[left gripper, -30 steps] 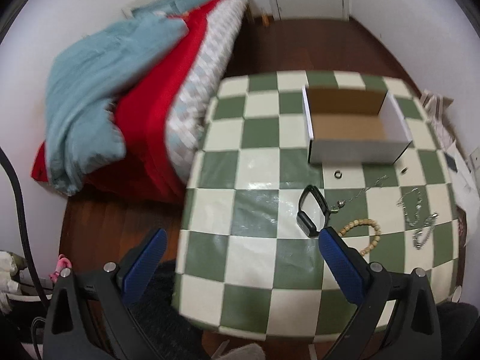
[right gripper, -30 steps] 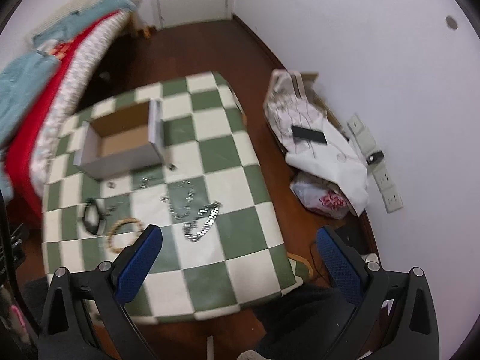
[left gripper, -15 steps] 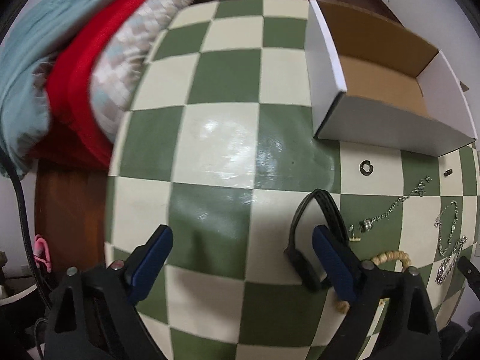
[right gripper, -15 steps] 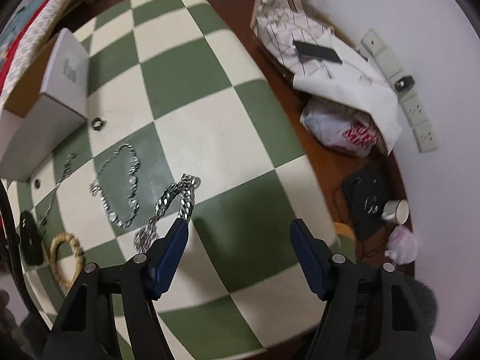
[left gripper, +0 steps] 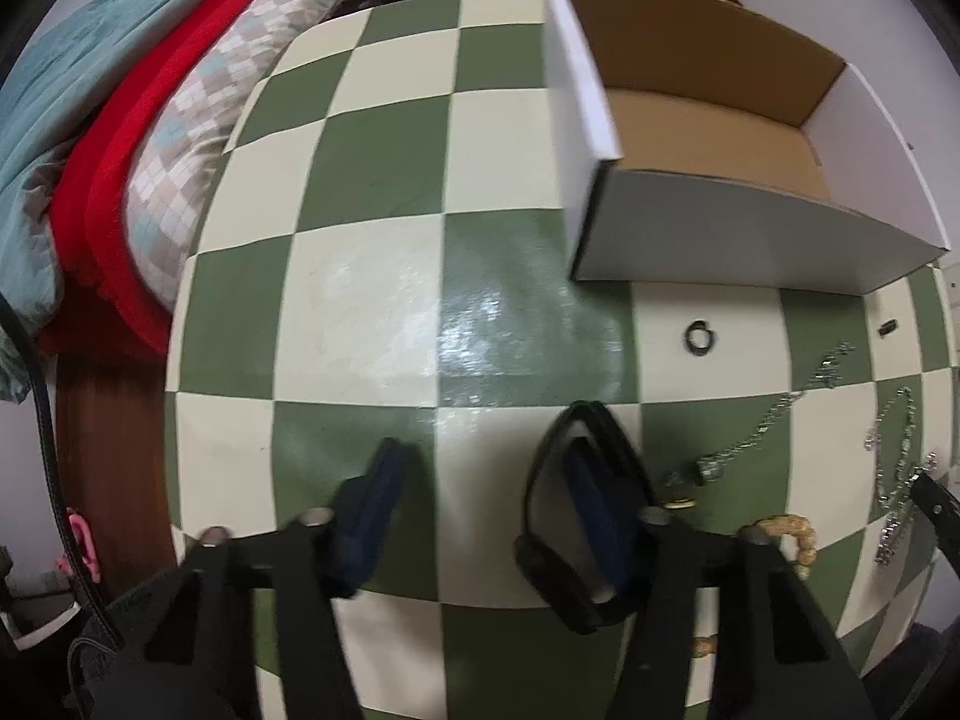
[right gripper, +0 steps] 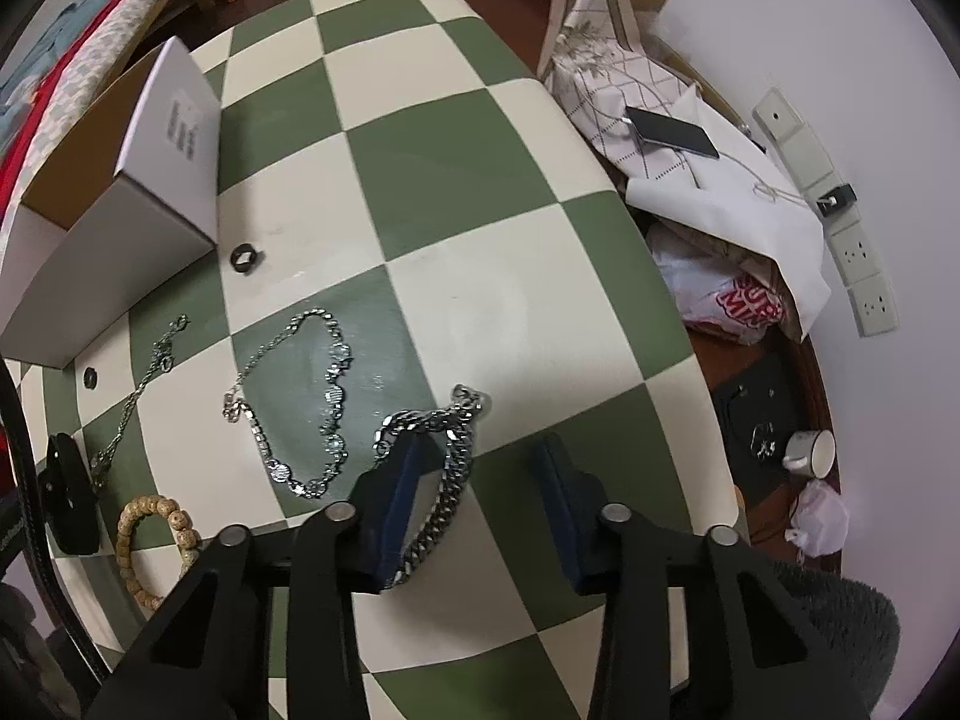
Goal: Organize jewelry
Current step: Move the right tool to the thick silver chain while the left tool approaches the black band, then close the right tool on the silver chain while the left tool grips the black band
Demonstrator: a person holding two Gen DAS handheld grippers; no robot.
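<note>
Jewelry lies on a green-and-cream checkered table (left gripper: 372, 324). My left gripper (left gripper: 480, 498) is open, low over the table; its right finger sits inside the loop of a black band (left gripper: 558, 570). My right gripper (right gripper: 480, 498) is open, its fingers either side of a heavy silver chain bracelet (right gripper: 447, 474). A gem-set silver bracelet (right gripper: 312, 402), a thin chain (right gripper: 144, 384), a wooden bead bracelet (right gripper: 162, 528) and a dark ring (right gripper: 243, 256) lie to the left. An open white cardboard box (left gripper: 720, 180) stands behind them.
A bed with red and blue blankets (left gripper: 108, 120) borders the table's left side. Right of the table, on the floor, lie bags with a phone (right gripper: 672, 132), a cup (right gripper: 810, 453) and wall sockets (right gripper: 864, 258). A second small ring (left gripper: 699, 337) lies near the box.
Both grippers have come down and forward to the table. The left one's jaws have narrowed, with one finger now inside the black band. The right one's jaws have narrowed around the silver chain.
</note>
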